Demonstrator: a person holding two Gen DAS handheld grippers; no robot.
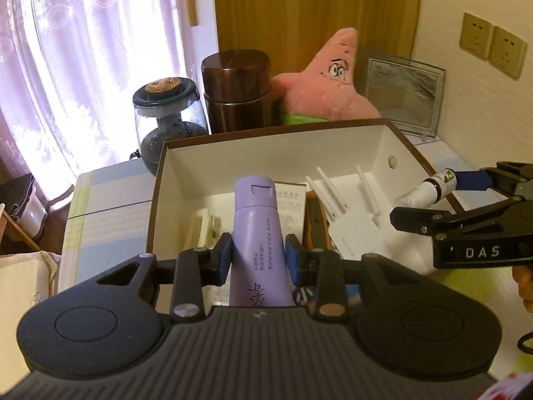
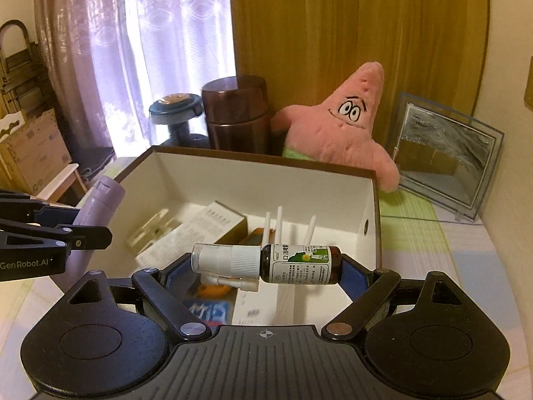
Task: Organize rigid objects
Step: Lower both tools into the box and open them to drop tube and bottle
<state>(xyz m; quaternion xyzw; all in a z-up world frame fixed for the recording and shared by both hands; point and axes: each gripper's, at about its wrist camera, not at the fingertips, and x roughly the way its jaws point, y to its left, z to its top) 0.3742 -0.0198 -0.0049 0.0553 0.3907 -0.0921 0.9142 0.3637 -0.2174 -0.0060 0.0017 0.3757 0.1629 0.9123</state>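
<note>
A lilac tube (image 1: pixel 256 240) is pinched between the blue pads of the left gripper (image 1: pixel 258 260), cap forward, above the near edge of an open white box (image 1: pixel 276 153). A small spray bottle (image 2: pixel 266 265) with a white cap and a dark, labelled body is held crosswise, end to end, by the widely spread right gripper (image 2: pixel 263 273), also over the near edge of the box. White router antennas (image 2: pixel 279 220), a leaflet and small cartons are seen lying inside the box. Behind the far edge of the box, a brown canister (image 1: pixel 236 91), a glass jar (image 1: pixel 166 116), a pink star plush (image 2: pixel 346 133) and a picture frame (image 2: pixel 443 153) are lined up on the table (image 2: pixel 449 250).
</note>
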